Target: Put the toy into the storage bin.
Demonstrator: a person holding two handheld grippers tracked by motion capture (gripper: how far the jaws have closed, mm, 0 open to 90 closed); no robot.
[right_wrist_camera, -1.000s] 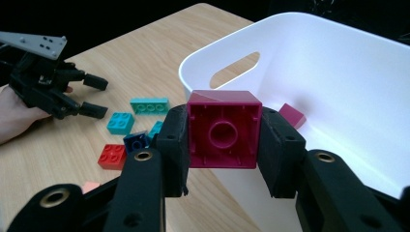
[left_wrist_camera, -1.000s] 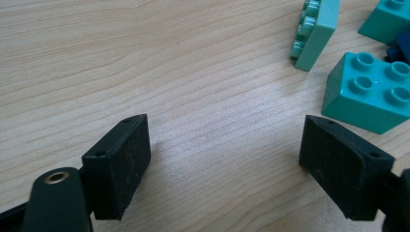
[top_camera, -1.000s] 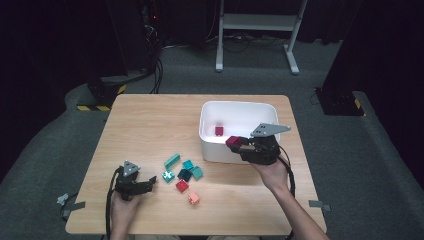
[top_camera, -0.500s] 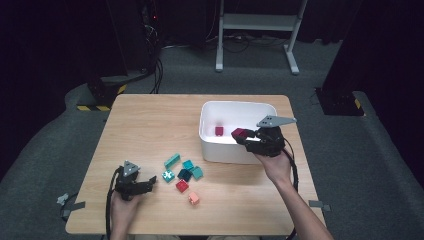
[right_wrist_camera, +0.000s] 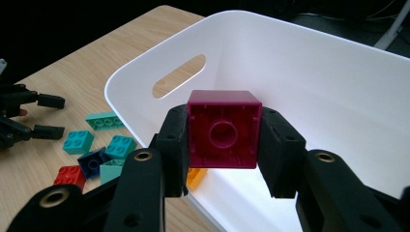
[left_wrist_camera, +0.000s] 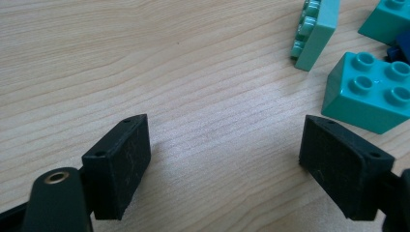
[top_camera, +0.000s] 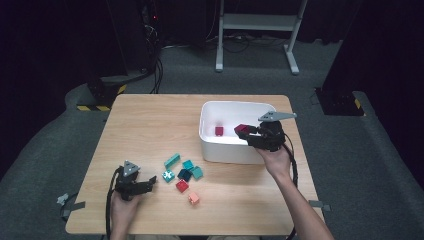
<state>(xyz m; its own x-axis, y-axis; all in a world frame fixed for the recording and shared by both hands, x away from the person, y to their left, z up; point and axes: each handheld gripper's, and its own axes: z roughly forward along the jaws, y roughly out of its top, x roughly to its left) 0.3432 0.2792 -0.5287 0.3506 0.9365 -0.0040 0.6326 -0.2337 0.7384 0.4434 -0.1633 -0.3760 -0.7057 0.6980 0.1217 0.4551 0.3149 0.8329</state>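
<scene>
Dark red brick [right_wrist_camera: 224, 129] clamped in right tongs [right_wrist_camera: 224, 145] over white bin [top_camera: 207, 145], left tongs [left_wrist_camera: 227, 169] agape, empty.

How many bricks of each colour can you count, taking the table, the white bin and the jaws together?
Teal bricks: 4
Dark blue brick: 1
Red brick: 1
Orange brick: 1
Magenta bricks: 2
Total: 9

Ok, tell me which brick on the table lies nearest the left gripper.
The teal brick with the white top, at the cluster's left edge. It lies closest to the open left gripper; the red brick sits farther right.
</scene>
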